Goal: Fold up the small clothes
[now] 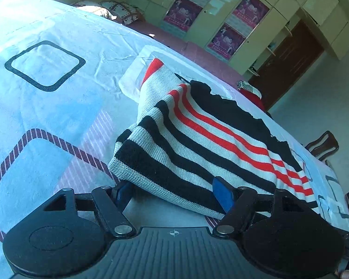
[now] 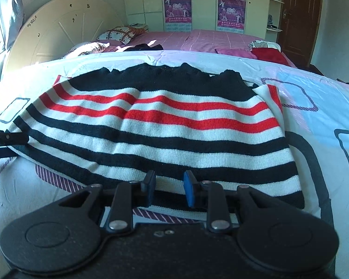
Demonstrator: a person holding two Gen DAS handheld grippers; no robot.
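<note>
My left gripper (image 1: 174, 191) gapes wide around the sweater's (image 1: 197, 144) near corner, not pinching. My right gripper (image 2: 168, 189) straddles the near hem, narrowly parted; grip unclear. Next, I judge: clamp both, fold far.

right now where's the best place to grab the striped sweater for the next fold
Probably the near hem of the striped sweater, coming in low from the near side. That edge lies flat and straight on the bedsheet, and the right gripper already faces it, jaws apart. The left gripper straddles the sweater's corner, wide open, not yet pinching.
</note>
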